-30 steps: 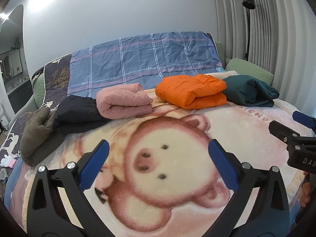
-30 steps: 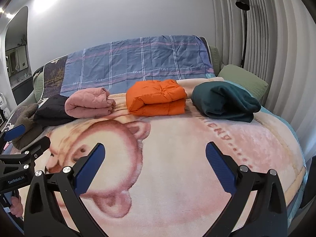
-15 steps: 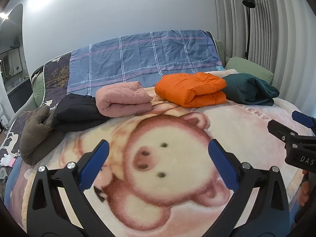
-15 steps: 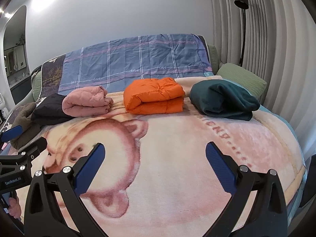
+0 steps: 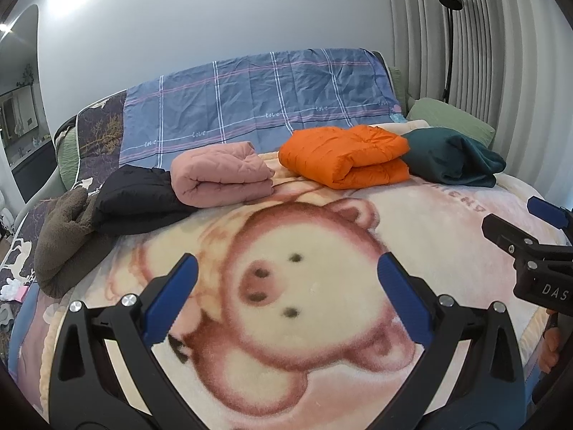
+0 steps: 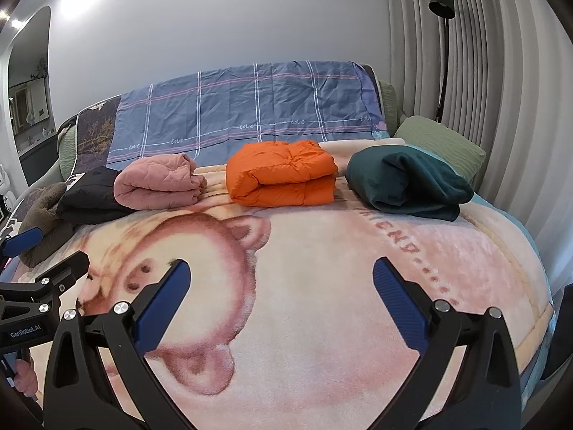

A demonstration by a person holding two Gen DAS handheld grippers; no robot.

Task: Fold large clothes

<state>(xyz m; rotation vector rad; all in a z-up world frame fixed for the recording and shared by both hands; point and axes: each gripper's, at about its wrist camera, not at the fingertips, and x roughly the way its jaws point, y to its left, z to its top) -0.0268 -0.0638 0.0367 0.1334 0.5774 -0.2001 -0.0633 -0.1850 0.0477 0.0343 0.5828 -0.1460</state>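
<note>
Several folded garments lie in a row across the far half of the bed: a brown fleece (image 5: 64,236), a black jacket (image 5: 136,200), a pink quilted jacket (image 5: 220,173) (image 6: 157,186), an orange puffer jacket (image 5: 343,159) (image 6: 283,175) and a dark green garment (image 5: 451,154) (image 6: 408,182). My left gripper (image 5: 286,279) hangs open over the bear-print blanket (image 5: 286,358), nothing between its blue pads. My right gripper (image 6: 281,279) is open too, empty, above the same blanket (image 6: 340,322). Each gripper shows at the edge of the other's view.
A blue checked sheet (image 5: 258,96) covers the headboard. A green pillow (image 6: 437,143) lies at the far right beside grey curtains and a black floor lamp (image 6: 442,3). The bed's right edge (image 6: 544,308) drops off near my right gripper.
Both views have tilted slightly, so the folded clothes sit a little higher in frame. Both grippers stay open and empty.
</note>
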